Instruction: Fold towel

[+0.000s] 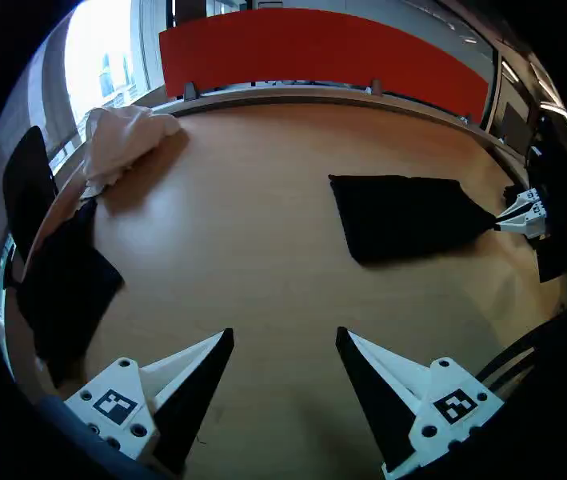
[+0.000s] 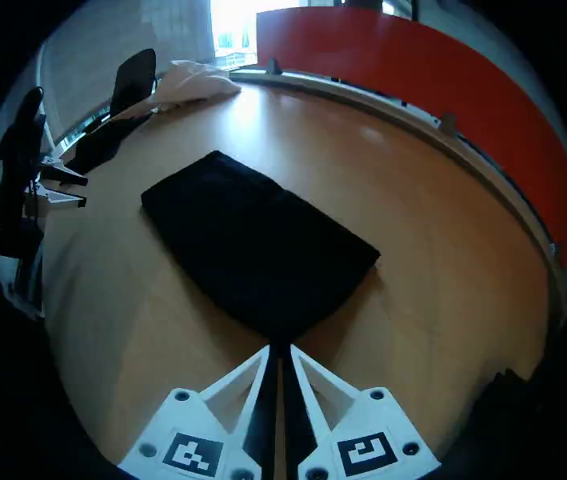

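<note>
- Wooden counter (image 1: 267, 240) runs across both views, curved along its far edge, where a red panel (image 1: 323, 48) stands upright behind it.
- Bright window (image 1: 103, 64) shows beyond the far left corner in the left gripper view.
- Black towel (image 2: 259, 240) lies flat on the counter as a folded oblong, roughly mid-counter, well apart from the other cloths.
- One corner of the towel is drawn out to a point, and that point runs in between the right tongs (image 2: 281, 352).
- Right tongs are narrow, their fingers almost together and pinching that towel corner; the left gripper view shows them at the counter's right side with the towel pulled taut toward them.
- Left tongs (image 1: 283, 336) stand wide apart, holding nothing, above bare wood well to the left of the towel.
- Pale cloth (image 1: 123, 140) sits in a crumpled heap at the far left corner of the counter.
- Dark cloth (image 1: 67, 288) hangs over the counter's left edge, near the pale cloth.
- Black chair (image 1: 27, 184) stands beyond that edge.
</note>
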Tool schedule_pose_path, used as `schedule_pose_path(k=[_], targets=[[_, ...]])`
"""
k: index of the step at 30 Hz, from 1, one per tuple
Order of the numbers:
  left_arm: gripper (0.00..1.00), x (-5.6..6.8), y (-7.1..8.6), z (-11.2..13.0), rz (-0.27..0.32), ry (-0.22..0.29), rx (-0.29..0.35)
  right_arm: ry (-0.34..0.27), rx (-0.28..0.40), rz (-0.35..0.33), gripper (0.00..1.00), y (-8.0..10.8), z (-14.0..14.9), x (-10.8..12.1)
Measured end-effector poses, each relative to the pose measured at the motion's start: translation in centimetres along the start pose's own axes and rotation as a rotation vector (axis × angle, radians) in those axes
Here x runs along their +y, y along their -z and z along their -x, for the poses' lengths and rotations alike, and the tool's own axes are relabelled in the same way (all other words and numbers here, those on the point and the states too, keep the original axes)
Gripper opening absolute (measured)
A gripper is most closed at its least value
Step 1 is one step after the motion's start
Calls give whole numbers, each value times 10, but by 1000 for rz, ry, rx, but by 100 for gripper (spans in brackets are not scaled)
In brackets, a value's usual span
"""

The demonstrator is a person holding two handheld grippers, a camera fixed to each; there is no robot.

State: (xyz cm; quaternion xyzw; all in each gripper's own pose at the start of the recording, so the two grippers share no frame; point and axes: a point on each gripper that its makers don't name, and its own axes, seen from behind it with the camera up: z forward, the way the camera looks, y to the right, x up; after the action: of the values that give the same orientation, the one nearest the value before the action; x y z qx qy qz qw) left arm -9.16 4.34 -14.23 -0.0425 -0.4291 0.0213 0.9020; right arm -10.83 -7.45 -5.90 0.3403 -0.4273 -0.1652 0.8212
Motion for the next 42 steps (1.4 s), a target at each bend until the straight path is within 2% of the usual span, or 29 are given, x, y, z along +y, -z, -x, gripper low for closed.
schedule_pose_path(k=[14, 22, 30, 42], targets=[[95, 1, 5, 0, -3, -16, 15, -25, 52, 46, 3, 29, -13, 11], [95, 3, 9, -2, 6, -21, 30, 1, 70, 53, 3, 42, -23, 13], [95, 2, 11, -1, 1, -14, 35, 37, 94, 39, 3, 42, -45, 6], [95, 4, 17, 3, -4, -3, 37, 141, 144, -39, 3, 32, -103, -23]])
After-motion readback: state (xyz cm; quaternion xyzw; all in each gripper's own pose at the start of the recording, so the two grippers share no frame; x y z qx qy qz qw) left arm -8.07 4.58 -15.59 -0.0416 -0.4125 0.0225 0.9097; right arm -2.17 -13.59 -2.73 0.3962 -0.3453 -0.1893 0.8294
